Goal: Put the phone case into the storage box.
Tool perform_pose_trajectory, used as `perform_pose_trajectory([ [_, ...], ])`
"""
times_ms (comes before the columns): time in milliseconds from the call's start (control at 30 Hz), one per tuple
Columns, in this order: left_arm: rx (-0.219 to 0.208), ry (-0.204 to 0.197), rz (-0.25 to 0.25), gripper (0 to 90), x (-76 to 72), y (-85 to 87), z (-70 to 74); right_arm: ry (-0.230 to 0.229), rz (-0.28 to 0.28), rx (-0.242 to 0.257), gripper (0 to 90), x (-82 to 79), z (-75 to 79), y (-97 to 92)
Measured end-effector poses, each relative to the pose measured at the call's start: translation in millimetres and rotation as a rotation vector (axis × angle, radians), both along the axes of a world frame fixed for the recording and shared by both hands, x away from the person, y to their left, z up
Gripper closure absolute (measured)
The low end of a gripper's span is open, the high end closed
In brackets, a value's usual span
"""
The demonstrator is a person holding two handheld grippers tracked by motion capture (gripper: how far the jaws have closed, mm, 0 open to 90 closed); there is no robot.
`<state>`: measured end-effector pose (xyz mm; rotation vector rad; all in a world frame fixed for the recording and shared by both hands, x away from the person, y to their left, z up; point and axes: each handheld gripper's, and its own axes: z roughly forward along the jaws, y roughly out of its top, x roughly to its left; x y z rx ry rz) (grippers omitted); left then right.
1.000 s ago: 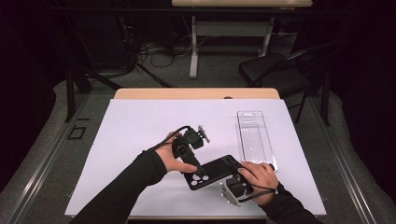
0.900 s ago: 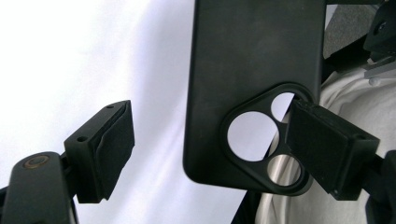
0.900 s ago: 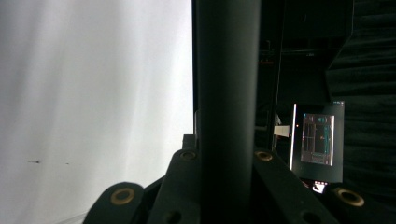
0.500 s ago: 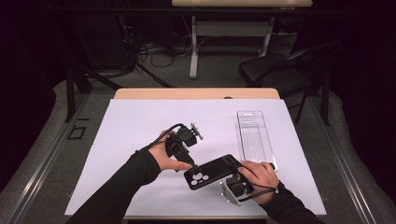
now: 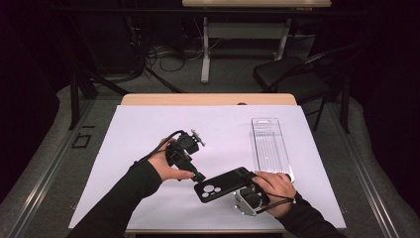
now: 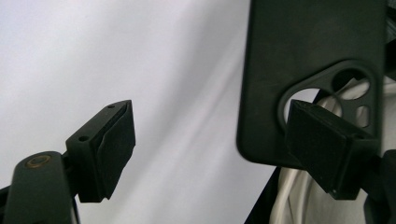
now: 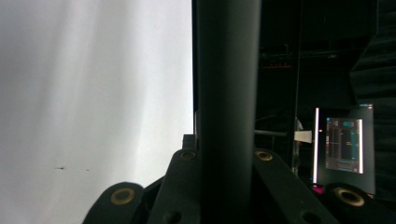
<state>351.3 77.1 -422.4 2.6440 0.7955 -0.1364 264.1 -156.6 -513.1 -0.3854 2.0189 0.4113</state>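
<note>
A black phone case (image 5: 220,184) with camera cut-outs hangs just above the white table near its front edge. My right gripper (image 5: 246,186) is shut on the case's right end. The right gripper view shows the case (image 7: 226,93) edge-on, clamped in the right gripper (image 7: 226,156). My left gripper (image 5: 192,167) sits just left of the case, jaws open and pointing at its camera end. In the left gripper view the left gripper (image 6: 210,128) holds nothing. Its right pad (image 6: 327,149) lies in front of the case (image 6: 308,60), by the camera cut-out; contact is unclear.
A clear plastic tray (image 5: 270,146) lies lengthwise on the white table cover (image 5: 148,129) at the right, just beyond my right hand. A black chair (image 5: 292,79) and a desk stand on the floor beyond the table's far edge.
My left hand and its gripper have shifted a little to the left, away from the case's middle. The right gripper and the case have stayed where they were.
</note>
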Motion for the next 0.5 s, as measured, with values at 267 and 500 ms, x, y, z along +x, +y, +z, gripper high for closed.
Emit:
perform_pose_trajectory([
  [267,-0.013,-0.014,0.031,17.7,0.9,14.8,0.4,0.107,-0.017,0.041,88.5,1.8,6.0,-1.8],
  [500,-0.035,-0.036,0.047,18.5,1.2,25.1,0.3,0.216,-0.026,0.099,88.5,4.7,10.3,-4.9],
])
